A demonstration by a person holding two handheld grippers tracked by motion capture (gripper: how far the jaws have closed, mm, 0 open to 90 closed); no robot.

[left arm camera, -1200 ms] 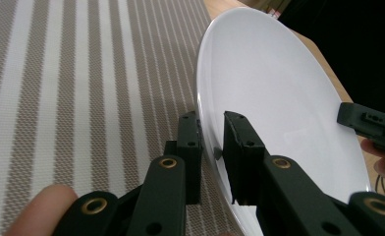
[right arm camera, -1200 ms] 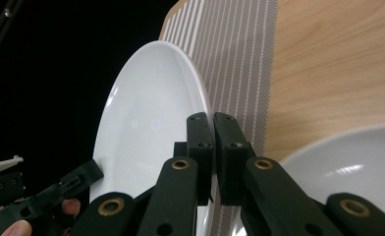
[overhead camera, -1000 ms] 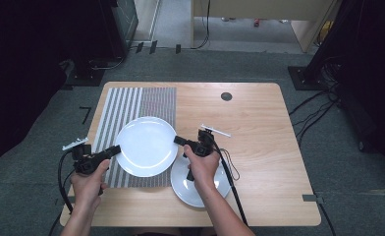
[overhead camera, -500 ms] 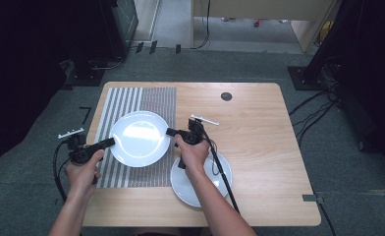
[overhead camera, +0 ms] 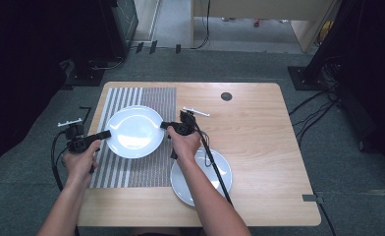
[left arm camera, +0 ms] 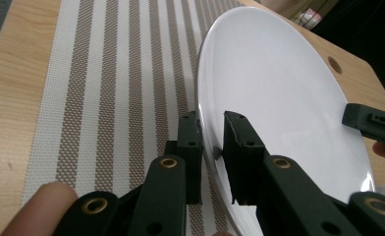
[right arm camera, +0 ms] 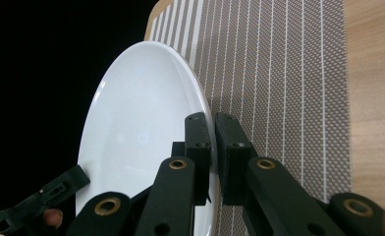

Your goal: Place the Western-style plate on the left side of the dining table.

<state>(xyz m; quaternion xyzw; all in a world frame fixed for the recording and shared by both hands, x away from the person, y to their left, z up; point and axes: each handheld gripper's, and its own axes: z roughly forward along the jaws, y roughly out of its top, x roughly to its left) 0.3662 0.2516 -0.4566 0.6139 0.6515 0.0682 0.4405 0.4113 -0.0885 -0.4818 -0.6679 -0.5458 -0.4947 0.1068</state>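
A white plate [overhead camera: 134, 131] is held above the striped placemat [overhead camera: 131, 167] by both grippers. My left gripper [overhead camera: 103, 134] is shut on its left rim, and my right gripper [overhead camera: 164, 125] is shut on its right rim. In the left gripper view the plate [left arm camera: 279, 93] runs away from my jaws, with the left gripper [left arm camera: 212, 147] pinching its edge and the other gripper's tip at the far side. In the right gripper view the plate [right arm camera: 136, 132] stands edge-on, with the right gripper [right arm camera: 214, 147] clamped on the rim. A second white plate [overhead camera: 215, 183] lies on the wood under my right forearm.
The wooden table [overhead camera: 259, 132] has a round dark grommet [overhead camera: 226, 96] near its back edge. The placemat [left arm camera: 107, 88] covers the left half. Cables trail from both grippers. Dark equipment and grey carpet surround the table.
Both grippers have carried the plate to the left and away from me, off the second plate and over the middle of the placemat. Both stay shut on its rim.
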